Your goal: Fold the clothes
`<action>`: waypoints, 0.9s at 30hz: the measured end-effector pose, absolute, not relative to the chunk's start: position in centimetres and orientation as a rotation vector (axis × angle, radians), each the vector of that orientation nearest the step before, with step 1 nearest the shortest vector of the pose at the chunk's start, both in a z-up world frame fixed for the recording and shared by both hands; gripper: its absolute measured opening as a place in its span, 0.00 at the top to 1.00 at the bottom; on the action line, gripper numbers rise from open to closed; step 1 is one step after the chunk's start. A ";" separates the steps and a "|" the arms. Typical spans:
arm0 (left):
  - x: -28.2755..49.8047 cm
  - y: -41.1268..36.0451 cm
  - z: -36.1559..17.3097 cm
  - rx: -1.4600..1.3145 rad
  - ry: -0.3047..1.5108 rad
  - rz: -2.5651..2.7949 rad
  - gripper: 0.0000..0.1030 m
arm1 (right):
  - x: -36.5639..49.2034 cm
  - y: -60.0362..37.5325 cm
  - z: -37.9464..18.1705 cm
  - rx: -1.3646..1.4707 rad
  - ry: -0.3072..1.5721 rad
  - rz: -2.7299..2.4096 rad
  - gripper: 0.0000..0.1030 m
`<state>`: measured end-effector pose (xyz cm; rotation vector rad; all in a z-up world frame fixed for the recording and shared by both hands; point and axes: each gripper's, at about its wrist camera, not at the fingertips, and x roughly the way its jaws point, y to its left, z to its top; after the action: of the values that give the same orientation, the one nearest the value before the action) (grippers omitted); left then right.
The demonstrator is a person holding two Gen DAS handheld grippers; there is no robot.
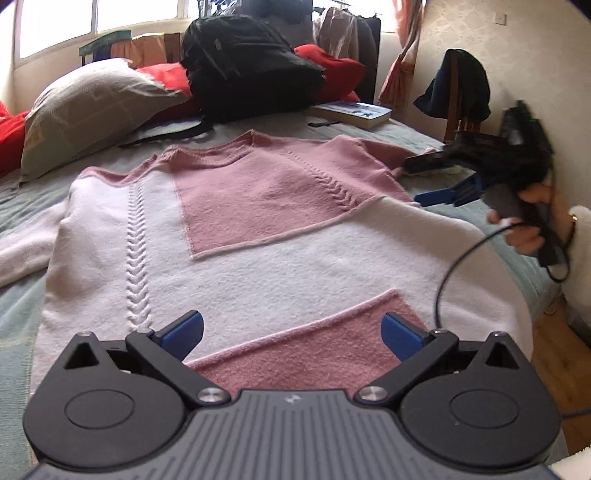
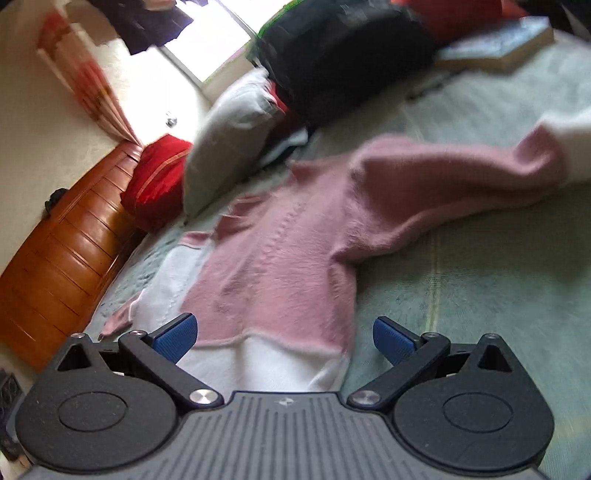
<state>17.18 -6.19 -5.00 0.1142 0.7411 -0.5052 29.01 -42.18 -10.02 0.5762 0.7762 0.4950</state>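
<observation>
Sweater (image 1: pixel 258 229) pink and white blocks, cable-knit stripes. Bedspread (image 2: pixel 480 280) pale green, faint yellow lines. Far: backpack (image 1: pixel 247 62) black, cushions (image 1: pixel 332 66) red, pillow (image 1: pixel 88 107) grey-green. Gripper pads (image 1: pixel 184 332) blue.

Daylight pours in from the windows (image 1: pixel 74 26) behind the bed's far edge, which are blown out to white glare. The sweater (image 1: pixel 258 229) is evenly lit, with soft, faint shadows. The left wrist view is mostly sharp, though the right tool (image 1: pixel 430 181) smears with motion. The right wrist view is blurred throughout and tilted. Fisheye bending curves both pictures' edges, with dark corners.
</observation>
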 end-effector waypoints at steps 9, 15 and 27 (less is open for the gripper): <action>18.8 -5.9 -6.6 0.120 0.778 -0.461 0.01 | 34.0 -42.3 -11.0 0.564 0.767 0.383 0.53; 18.8 -5.7 -6.7 0.111 0.768 -0.464 0.01 | 34.4 -42.7 -10.7 0.535 0.733 0.287 0.81; 18.8 -3.5 -5.9 0.095 0.746 -0.429 0.01 | 27.6 -37.8 -5.4 0.423 0.817 0.507 0.51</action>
<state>18.85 -3.48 -5.86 0.0954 0.7464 -0.4289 27.58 -37.80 -5.39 0.4233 0.8170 0.5068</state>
